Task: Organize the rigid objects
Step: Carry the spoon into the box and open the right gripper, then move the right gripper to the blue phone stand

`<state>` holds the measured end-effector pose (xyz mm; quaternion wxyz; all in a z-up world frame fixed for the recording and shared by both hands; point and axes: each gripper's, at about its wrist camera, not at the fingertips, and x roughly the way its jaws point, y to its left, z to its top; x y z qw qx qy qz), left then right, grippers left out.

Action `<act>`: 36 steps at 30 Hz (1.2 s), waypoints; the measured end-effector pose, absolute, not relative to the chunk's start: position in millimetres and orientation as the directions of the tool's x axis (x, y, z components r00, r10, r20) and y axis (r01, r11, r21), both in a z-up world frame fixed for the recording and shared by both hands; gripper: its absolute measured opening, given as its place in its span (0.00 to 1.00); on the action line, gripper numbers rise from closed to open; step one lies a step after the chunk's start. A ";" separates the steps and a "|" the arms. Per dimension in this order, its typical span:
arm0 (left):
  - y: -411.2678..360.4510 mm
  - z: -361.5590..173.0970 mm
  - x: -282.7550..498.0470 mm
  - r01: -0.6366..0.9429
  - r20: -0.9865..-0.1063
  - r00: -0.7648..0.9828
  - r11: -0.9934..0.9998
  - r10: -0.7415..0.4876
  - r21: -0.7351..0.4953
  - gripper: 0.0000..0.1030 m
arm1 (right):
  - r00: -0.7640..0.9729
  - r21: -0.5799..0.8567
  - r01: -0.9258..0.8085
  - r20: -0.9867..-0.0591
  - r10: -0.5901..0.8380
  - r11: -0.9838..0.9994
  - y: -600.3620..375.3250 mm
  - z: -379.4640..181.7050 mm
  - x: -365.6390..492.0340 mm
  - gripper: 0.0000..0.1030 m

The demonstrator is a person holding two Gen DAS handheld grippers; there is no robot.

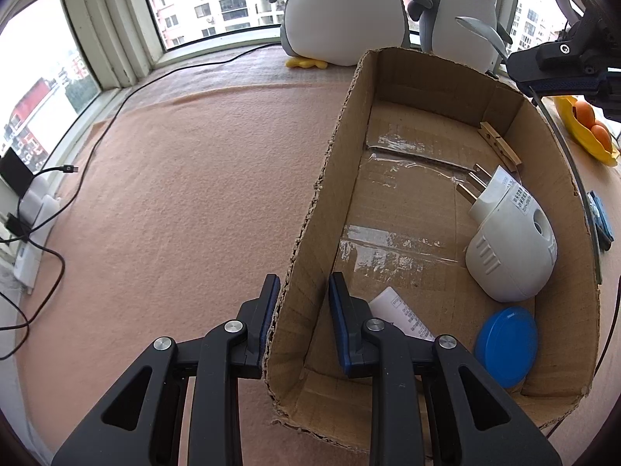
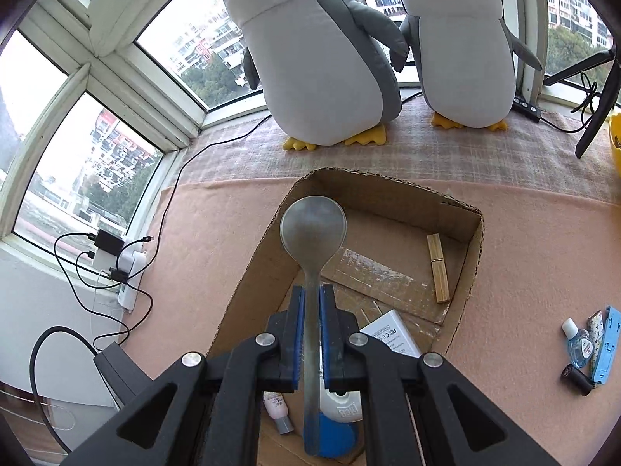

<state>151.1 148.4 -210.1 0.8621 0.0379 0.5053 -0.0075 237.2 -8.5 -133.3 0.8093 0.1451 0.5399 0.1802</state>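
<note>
Left gripper (image 1: 302, 303) clamps the box (image 1: 306, 233) wall; right gripper (image 2: 310, 310) grasps a spoon (image 2: 312, 229), seemingly above it.

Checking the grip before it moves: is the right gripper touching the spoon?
Touching. The right wrist view shows the right gripper with both blue pads pressed against the spoon handle.

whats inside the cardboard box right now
Inside the cardboard box: a wooden clothespin, a white plug-in device, a blue lid and a small tube. The fingers hide part of the floor.
</note>
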 end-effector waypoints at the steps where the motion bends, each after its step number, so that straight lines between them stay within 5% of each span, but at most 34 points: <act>1: 148.3 -210.2 151.3 0.051 -0.872 0.489 0.997 0.025 0.057 0.22 | 0.347 0.432 -0.130 -0.823 0.449 0.892 -6.9 -136.6 237.3 0.07; 10: 148.5 -210.2 151.8 0.052 -0.872 0.489 0.997 0.027 0.060 0.22 | 0.313 0.418 -0.158 -0.838 0.447 0.895 7.6 -146.6 235.9 0.09; 12: 148.4 -210.2 152.0 0.052 -0.872 0.489 0.997 0.027 0.059 0.22 | 0.317 0.409 -0.156 -0.841 0.438 0.899 6.3 -145.2 236.0 0.36; 14: 148.4 -210.2 152.1 0.052 -0.872 0.489 0.997 0.027 0.060 0.22 | 0.342 0.387 -0.152 -0.843 0.416 0.909 3.2 -142.7 234.5 0.46; 36: 146.2 -210.0 151.6 0.053 -0.871 0.489 0.995 0.050 0.087 0.22 | 0.406 0.365 -0.140 -0.826 0.390 0.920 -45.8 -120.1 219.2 0.46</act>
